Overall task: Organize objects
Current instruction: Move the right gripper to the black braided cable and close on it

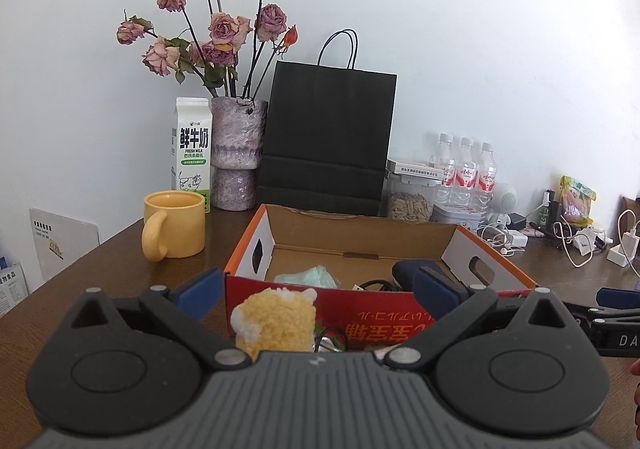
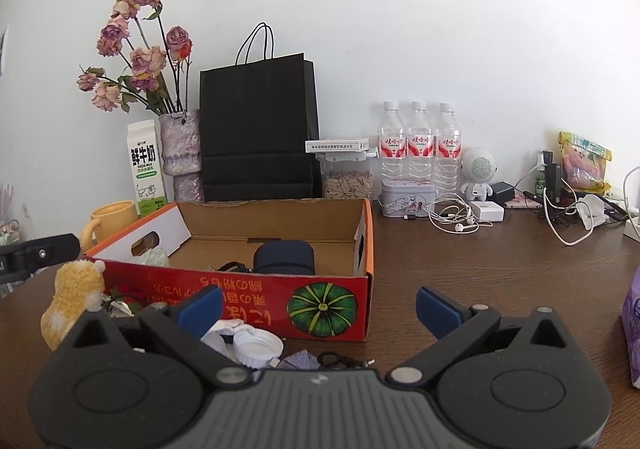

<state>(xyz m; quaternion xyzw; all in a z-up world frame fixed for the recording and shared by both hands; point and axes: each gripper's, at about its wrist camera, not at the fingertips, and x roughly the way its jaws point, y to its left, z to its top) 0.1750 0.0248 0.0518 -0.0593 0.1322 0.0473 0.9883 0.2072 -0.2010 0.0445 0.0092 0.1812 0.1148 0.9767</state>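
The left gripper [image 1: 316,295] hangs low over the wooden table [image 2: 500,269] with its blue-padded fingers [image 1: 200,295] spread wide apart and nothing between them. Straight ahead at twelve o'clock, just beyond the fingertips, a small yellow plush toy [image 1: 276,323] stands on the table against the red front wall of an open cardboard box [image 1: 360,237]. Inside the box lie a pale green cloth [image 1: 312,275], a dark blue case [image 2: 284,257] and a black cable [image 1: 374,285].

The right gripper [image 2: 318,311] also has its fingers wide apart and empty. In its view the box sits at about eleven o'clock, with the plush toy [image 2: 74,297] at nine o'clock beside the box's front left corner. Just in front of this gripper, at the foot of the box, lie a white bottle cap [image 2: 258,347] and some small bits too hidden to tell apart.

Behind the box, from ten to two o'clock, stand a yellow mug [image 1: 174,223], a milk carton [image 1: 191,153], a vase of dried roses [image 1: 236,153], a black paper bag [image 1: 328,137], a jar of seeds [image 2: 348,177] and three water bottles [image 2: 418,141]. White earphones [image 2: 456,219] lie on the table near a small tin [image 2: 408,195].
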